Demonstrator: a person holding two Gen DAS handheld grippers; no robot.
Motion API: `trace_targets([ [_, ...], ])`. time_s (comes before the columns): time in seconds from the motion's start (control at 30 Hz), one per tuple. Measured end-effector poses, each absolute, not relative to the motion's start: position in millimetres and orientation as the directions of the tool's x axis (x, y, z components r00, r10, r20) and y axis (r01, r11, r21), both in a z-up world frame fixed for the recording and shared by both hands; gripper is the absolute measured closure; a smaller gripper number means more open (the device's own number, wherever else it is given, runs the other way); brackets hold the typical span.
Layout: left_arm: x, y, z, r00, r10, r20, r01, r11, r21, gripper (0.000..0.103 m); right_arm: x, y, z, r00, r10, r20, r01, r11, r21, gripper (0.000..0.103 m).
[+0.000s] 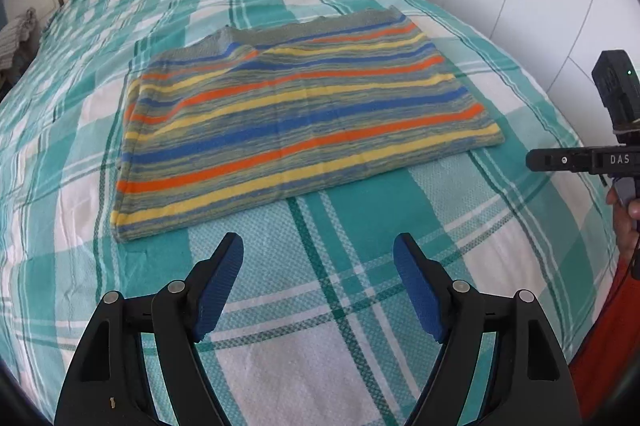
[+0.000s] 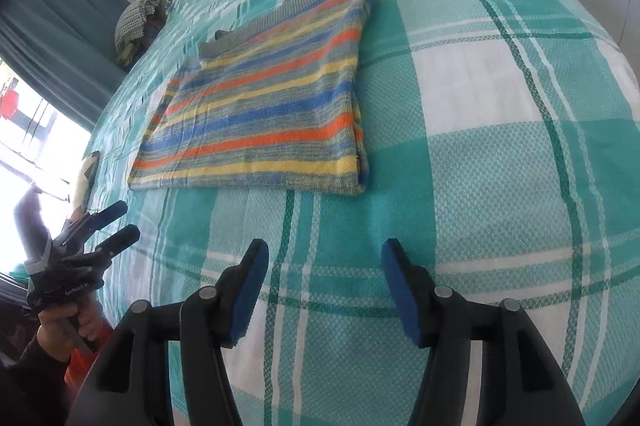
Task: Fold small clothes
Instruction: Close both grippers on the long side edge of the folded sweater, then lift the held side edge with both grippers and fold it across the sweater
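Item: striped knit garment (image 1: 296, 122), bands of orange, yellow, blue and grey-green, lying folded into a flat rectangle on the bed (image 1: 420, 354), on a teal-and-white checked cover, roughly mid-mattress and square to neither edge. Grey ribbed trim shows along the far side; the far corner nearest the headboard sits slightly rumpled, with one layer stepped back from the one below. Left claw (image 1: 319, 286): jaws apart, nothing between the blue pads, held over bare cover just short of the garment's near edge. Right claw (image 2: 325, 288): jaws likewise apart and empty, over bare cover on the near side of the garment, well clear of it. Each tool shows in the other's view, carried in a hand at the frame margin. Other contents: a bundle of checked cloth (image 2: 138, 16) by the curtain at the far side of the bed, apart from the work. Condition: the fold looks close to finished, judged from the neat outline. Hazards: a further fold taken from one layer only would peel the stack open; pads pinching the checked cover along with the knit would drag the bedding; a lift by one claw ahead of the other would skew the edges; soft knit may sag and slide off its own stack when raised.
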State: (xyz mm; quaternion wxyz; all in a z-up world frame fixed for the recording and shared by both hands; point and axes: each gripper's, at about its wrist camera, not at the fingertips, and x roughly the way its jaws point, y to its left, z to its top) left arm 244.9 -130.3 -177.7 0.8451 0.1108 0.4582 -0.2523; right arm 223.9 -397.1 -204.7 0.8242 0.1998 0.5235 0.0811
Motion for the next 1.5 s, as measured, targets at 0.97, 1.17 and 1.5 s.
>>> trace_targets([
  [0.97,301.6,-213.6,-171.0,0.439,-0.574,-0.691,0.531,0.786,-0.316,0.095,471.2,-441.6,-194.0,0.508,0.471,-0.722,0.064,0.815,0.576,0.094],
  [1.17,313.8,-80.8,-162.8,0.526,-0.528,-0.667,0.272,0.847,-0.456,0.095,487.9,-340.3,-142.9,0.474,0.573,-0.669,-0.11,0.792,0.6,0.094],
  [1.5,330.5,13.8,-213.3,0.534,-0.387,-0.752,0.026,0.896,-0.442,0.094,541.9,-158.3,-189.5,0.336,0.633,-0.697,-0.165,0.768,0.619,0.086],
])
